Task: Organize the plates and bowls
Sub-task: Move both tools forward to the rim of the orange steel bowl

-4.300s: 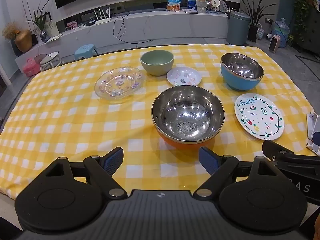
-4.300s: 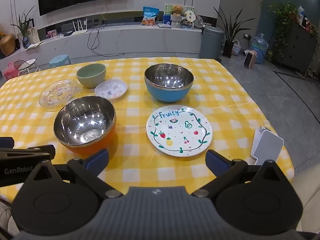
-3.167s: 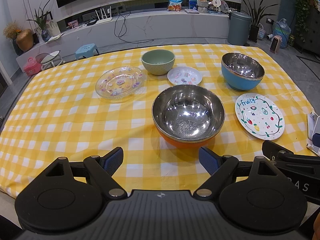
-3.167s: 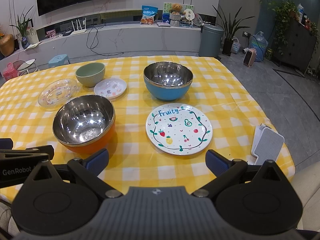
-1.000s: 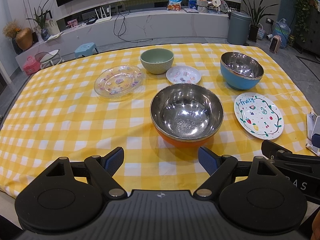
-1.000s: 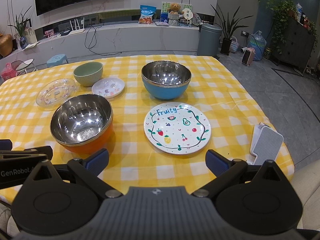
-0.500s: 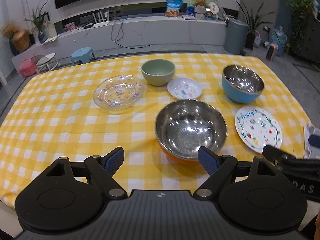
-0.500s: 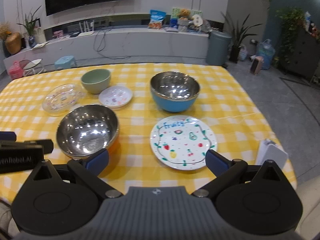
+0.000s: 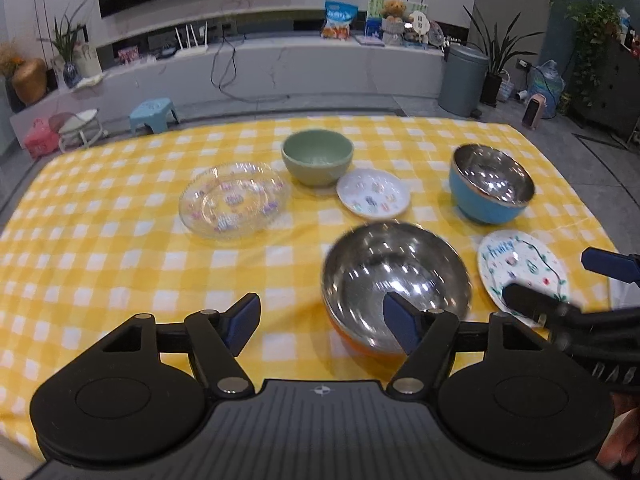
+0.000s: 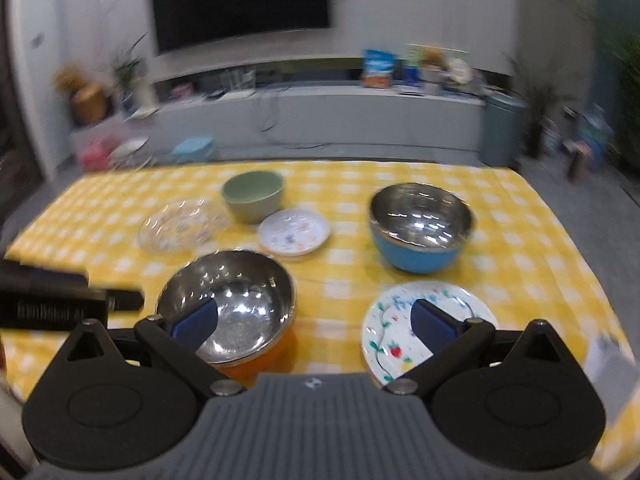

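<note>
Vs. a sec ago both views sit closer in over the dishes w/ motion blur, esp. the right wrist view. Nothing on the surface (image 9: 100, 208) has shifted; all six dishes lie apart as before. My read: approach just starting, no sorting done yet.

Left gripper (image 9: 320, 322): fingers were at widest, now closing a bit, nothing btwn them, no contact; the right one's blue pad overlaps the orange bowl in view only. Right gripper (image 10: 316, 318): fingers spread wide, holding nothing.

Largest to smallest:
- Surface: yellow/white check cloth, soft, flat.
- Orange bowl (image 9: 396, 276): biggest, shiny steel inside, orange outside, deep, round; nearest, centre front.
- Blue bowl (image 9: 490, 184): same steel-lined type, smaller, back right.
- Clear plate (image 9: 234, 200): glass-like, shallow, small printed motifs, left.
- Fruit plate (image 9: 520, 264): white, flat, glossy, painted fruit and lettering; front right, under right gripper.
- Green bowl (image 9: 318, 156): matte, ceramic-looking, far centre.
- Small saucer (image 9: 372, 194): white, patterned, just beside green bowl.

Steel rims likely slick to pinch.
</note>
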